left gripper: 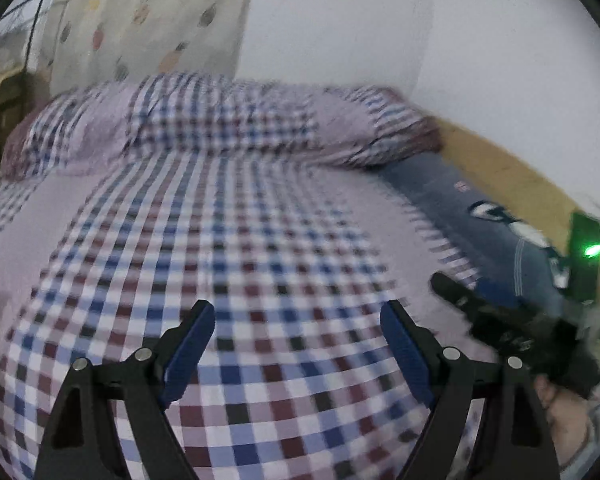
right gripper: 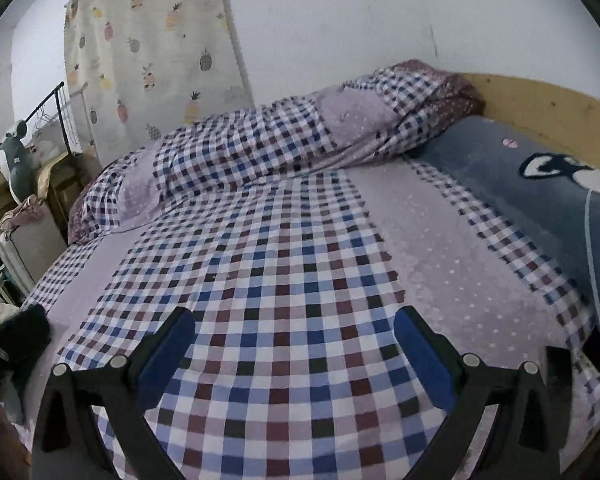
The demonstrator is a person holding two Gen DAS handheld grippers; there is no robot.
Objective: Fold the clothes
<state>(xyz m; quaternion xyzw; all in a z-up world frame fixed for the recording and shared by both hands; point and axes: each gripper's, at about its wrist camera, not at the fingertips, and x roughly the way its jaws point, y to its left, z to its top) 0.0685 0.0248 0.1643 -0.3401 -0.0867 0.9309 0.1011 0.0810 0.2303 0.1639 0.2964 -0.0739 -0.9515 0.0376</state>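
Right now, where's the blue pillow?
The blue pillow lies on the bed's right side in both wrist views, against the wooden headboard, beside the folded checked quilt.

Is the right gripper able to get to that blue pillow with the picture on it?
Probably yes. The right gripper is open and holds nothing, and only flat checked bedsheet lies between it and the blue pillow off to its right.
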